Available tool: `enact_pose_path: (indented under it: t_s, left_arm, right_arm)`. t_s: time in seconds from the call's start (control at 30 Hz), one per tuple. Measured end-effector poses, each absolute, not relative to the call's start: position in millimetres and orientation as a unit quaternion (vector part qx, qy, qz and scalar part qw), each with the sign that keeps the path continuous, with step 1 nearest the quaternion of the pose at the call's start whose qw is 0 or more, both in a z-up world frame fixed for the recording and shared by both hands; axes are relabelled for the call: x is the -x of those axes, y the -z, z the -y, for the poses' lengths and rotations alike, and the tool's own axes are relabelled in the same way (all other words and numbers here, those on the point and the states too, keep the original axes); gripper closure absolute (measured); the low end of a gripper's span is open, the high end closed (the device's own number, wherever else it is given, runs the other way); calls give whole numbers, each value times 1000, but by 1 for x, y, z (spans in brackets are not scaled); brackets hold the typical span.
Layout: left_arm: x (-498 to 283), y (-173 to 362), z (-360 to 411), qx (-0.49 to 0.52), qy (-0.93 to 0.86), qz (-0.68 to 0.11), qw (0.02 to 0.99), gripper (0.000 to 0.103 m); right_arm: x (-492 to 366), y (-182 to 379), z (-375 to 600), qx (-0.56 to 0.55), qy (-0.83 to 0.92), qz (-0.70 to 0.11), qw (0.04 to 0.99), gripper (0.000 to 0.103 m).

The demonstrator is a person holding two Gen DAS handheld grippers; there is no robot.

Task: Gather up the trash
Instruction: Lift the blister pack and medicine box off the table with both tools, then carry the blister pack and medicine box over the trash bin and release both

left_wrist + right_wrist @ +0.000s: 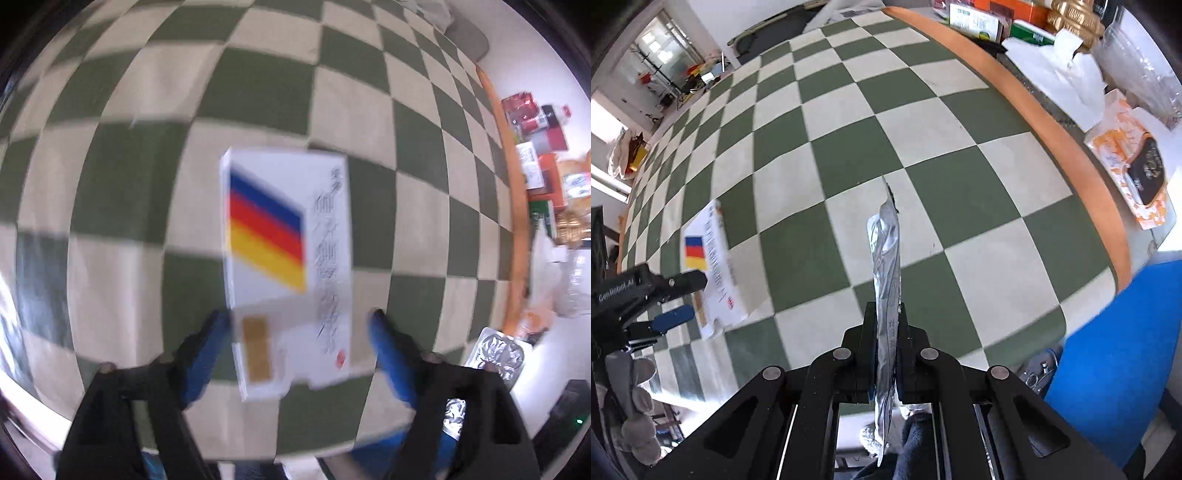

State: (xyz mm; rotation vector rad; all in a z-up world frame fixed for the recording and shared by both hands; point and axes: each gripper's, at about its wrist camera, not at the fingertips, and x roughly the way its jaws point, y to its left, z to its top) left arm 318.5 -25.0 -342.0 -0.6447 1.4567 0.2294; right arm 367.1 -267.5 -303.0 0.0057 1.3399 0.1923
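item 1: flat white cardboard box with blue, red and yellow stripes (286, 258), lying on the green-and-cream checked tablecloth (258, 92). my left gripper (301, 332) stands wide apart, blue fingers (207, 354) either side of its near end, not pressing. item 2: crumpled silver foil pouch (885, 266), upright on edge, clamped tight in my right gripper (886, 328).

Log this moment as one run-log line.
left gripper: open, straddling white box on checkered table | right gripper: shut on foil packet | box not yet gripped
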Motion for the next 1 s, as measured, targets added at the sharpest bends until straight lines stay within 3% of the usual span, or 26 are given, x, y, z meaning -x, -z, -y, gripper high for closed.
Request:
enact_pose_path:
  t_s: [0.17, 0.3, 0.6, 0.77, 1.0]
  left_arm:
    - [-356, 356, 58, 152, -151, -690, 692, 13]
    - [-355, 351, 65, 137, -144, -669, 716, 31]
    - [-318, 346, 75, 100, -134, -649, 742, 31]
    - [-270, 326, 80, 113, -109, -627, 763, 31]
    - [-136, 308, 87, 154, -56, -624, 764, 31]
  right_arm:
    - [-394, 315, 254, 14, -102, -624, 775, 96]
    - [-404, 317, 244, 25, -115, -621, 775, 96]
    - [-389, 306, 241, 41, -138, -603, 785, 96]
    - [-357, 296, 250, 22, -150, -601, 785, 96]
    - [-263, 298, 275, -8, -170, -622, 764, 96]
